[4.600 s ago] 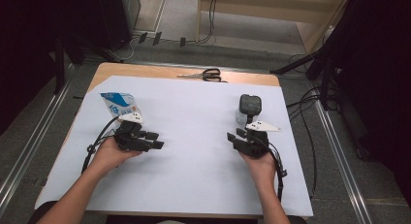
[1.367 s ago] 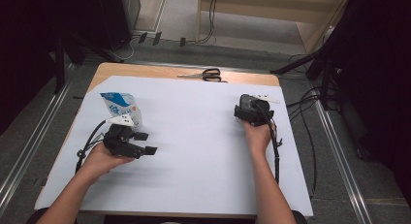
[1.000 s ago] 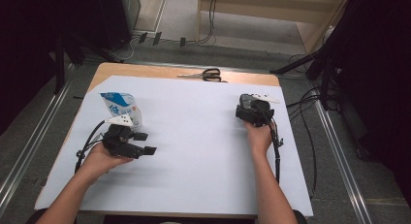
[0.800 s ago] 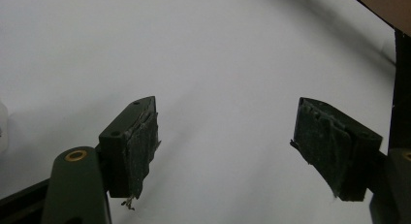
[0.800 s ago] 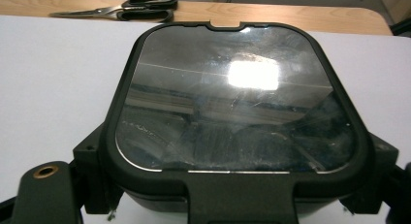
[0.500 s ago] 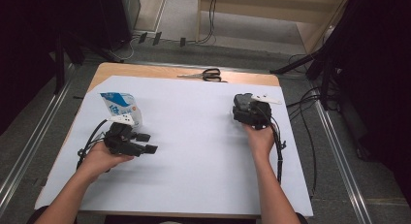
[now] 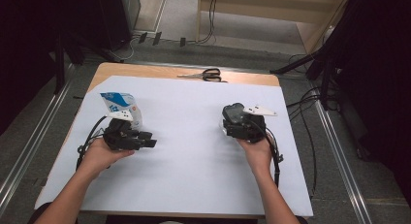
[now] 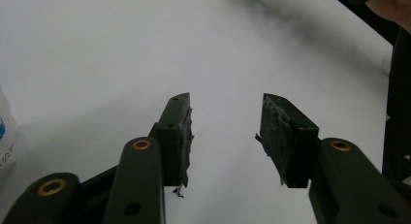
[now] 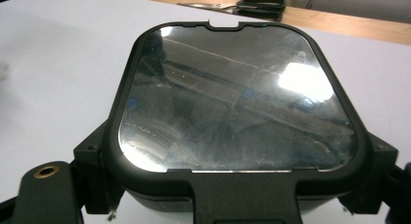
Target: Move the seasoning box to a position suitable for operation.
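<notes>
Your right gripper (image 7: 236, 121) is clamped on the black lidded box (image 9: 237, 100) near the white sheet's (image 7: 194, 170) right edge. Your left gripper (image 8: 224, 132) has just been closing, jaws apart on nothing, beside the blue-and-white pouch (image 7: 121, 105) near the left edge.

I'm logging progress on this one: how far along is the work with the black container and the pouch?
Done: the right tongs are clamped on the black rounded-square lidded container.

In hand: the left tongs have just been closing, with nothing between them.

Left: the blue-and-white plastic pouch stands ungripped and the black-handled scissors lie untouched at the far edge.
</notes>
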`<state>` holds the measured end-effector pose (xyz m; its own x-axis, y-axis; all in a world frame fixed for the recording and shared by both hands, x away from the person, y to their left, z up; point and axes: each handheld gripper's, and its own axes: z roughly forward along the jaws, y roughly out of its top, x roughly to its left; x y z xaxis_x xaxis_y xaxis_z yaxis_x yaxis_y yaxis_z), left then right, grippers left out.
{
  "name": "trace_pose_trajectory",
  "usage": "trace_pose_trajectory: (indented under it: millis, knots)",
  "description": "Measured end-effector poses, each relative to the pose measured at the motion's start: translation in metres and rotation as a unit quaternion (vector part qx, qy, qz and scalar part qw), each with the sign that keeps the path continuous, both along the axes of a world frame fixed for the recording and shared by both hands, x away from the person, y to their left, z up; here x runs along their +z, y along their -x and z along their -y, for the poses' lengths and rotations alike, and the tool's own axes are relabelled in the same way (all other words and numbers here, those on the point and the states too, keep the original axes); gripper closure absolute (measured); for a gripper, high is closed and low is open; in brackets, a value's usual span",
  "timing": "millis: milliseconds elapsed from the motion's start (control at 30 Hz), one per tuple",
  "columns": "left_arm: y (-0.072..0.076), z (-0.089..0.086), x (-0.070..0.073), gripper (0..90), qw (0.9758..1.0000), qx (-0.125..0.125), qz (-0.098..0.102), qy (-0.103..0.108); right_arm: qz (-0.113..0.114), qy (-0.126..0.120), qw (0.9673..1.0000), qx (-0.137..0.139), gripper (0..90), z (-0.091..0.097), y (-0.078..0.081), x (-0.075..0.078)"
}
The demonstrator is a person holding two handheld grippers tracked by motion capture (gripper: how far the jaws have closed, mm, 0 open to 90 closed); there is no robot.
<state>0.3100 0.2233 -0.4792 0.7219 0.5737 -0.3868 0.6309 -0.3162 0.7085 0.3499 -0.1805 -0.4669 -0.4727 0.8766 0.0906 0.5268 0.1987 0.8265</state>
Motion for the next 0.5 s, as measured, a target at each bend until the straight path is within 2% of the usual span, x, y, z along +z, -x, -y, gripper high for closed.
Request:
trace_pose_trajectory:
  millis: [33,133,233,500]
  knots:
    - [-0.001,0.0,0.0,58.3,1.0,0.003,-0.003,0.004,-0.001,-0.002,1.0,0.004,16.3,-0.002,0.001,0.0]
    - [-0.001,0.001,-0.001,57.5,0.9999,0.008,0.009,-0.003,-0.006,-0.001,0.9996,0.027,16.3,-0.016,0.006,-0.004]
    - [-0.002,0.001,-0.002,57.0,0.9999,0.008,0.006,-0.005,-0.008,-0.004,0.9992,0.04,16.3,-0.025,0.008,-0.005]
    - [0.0,0.005,-0.004,56.6,0.9996,-0.006,0.005,-0.026,-0.018,-0.009,0.9955,0.092,16.3,-0.064,0.014,-0.011]
